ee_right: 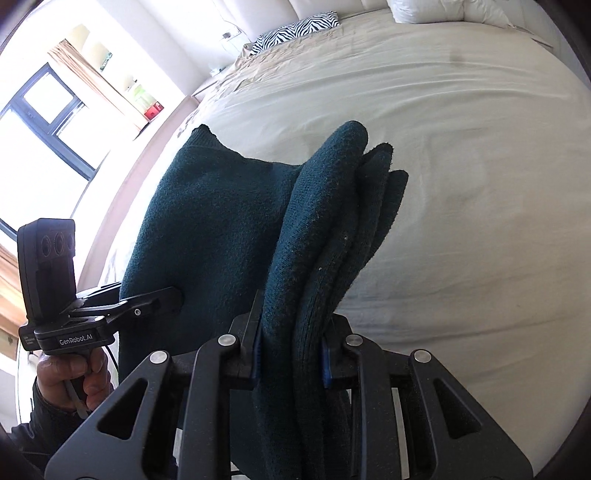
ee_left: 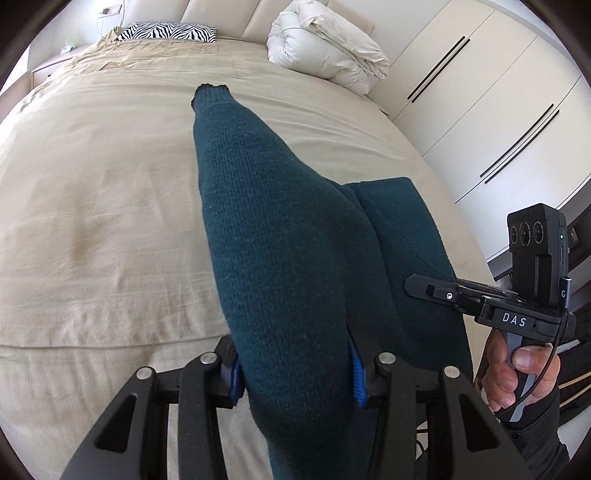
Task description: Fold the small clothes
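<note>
A dark teal knitted garment (ee_left: 273, 236) hangs lifted above the beige bed. My left gripper (ee_left: 295, 373) is shut on a thick bunch of it, blue pads pressing both sides. In the right wrist view the same teal garment (ee_right: 221, 229) shows folded layers clamped in my right gripper (ee_right: 291, 354), which is shut on it. A flat panel of the knit stretches between the two grippers. The right gripper's body (ee_left: 517, 306) shows at the right of the left wrist view, held by a hand (ee_left: 506, 373). The left gripper's body (ee_right: 74, 325) appears at the left of the right wrist view.
A beige bedsheet (ee_left: 92, 206) spreads below. A zebra-striped pillow (ee_left: 166, 32) and a rolled white duvet (ee_left: 325, 51) lie at the headboard end. White wardrobe doors (ee_left: 491, 110) stand beside the bed. A window (ee_right: 48, 110) lies on the other side.
</note>
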